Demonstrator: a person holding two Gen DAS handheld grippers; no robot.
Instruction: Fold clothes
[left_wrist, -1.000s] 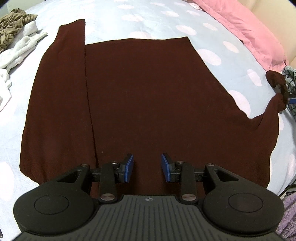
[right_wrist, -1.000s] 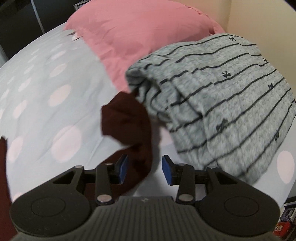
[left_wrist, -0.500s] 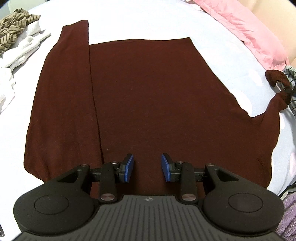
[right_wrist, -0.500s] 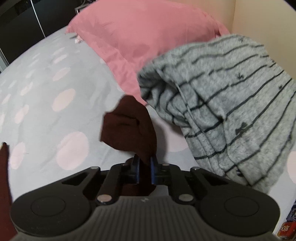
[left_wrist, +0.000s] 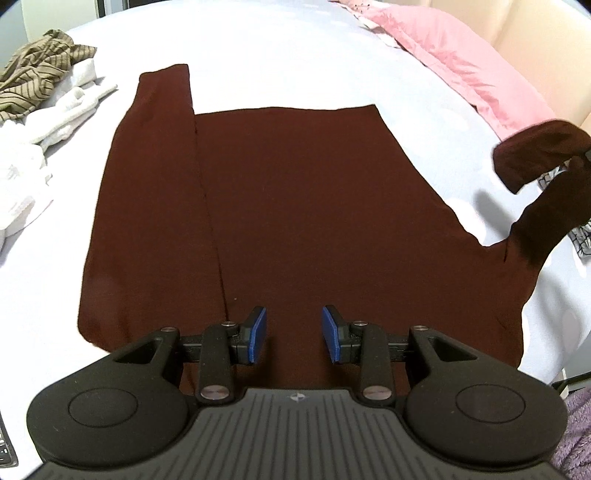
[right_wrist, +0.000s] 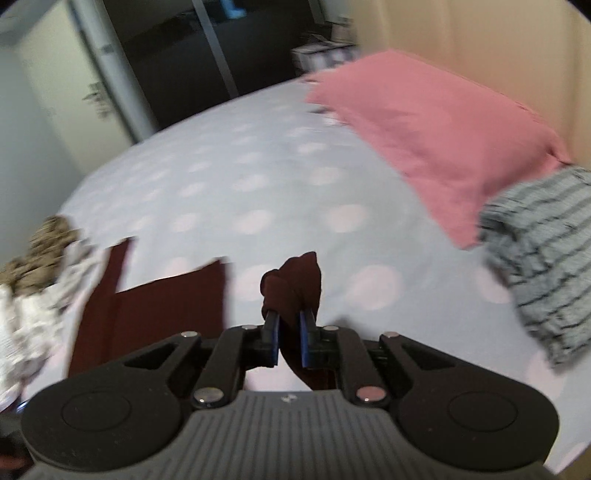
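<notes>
The dark maroon garment (left_wrist: 295, 206) lies spread flat on the bed (left_wrist: 295, 66), its body straight ahead of the left gripper (left_wrist: 293, 339) and running under it. One sleeve is folded in along the garment's left side, reaching past the far hem. The other sleeve (left_wrist: 543, 206) rises off the bed at the right edge of the left wrist view, its cuff end drooping over.

The right wrist view shows what holds it: the right gripper (right_wrist: 289, 341) is clenched on the sleeve (right_wrist: 291, 291), the cloth bunched between the blue pads and poking up just beyond the fingertips. This view is blurred. The garment's flat body (right_wrist: 155, 314) sits to the left of the right gripper and lower.

The left gripper stands released, blue pads apart, nothing between them, only the maroon cloth below.

Only the left view shows the fold line clearly. A pile of white and brown-striped clothes (left_wrist: 40, 110) lies to the far left of the left gripper. A pink pillow (right_wrist: 436, 136) and a folded grey striped garment (right_wrist: 543, 258) lie to the right of the right gripper.
</notes>
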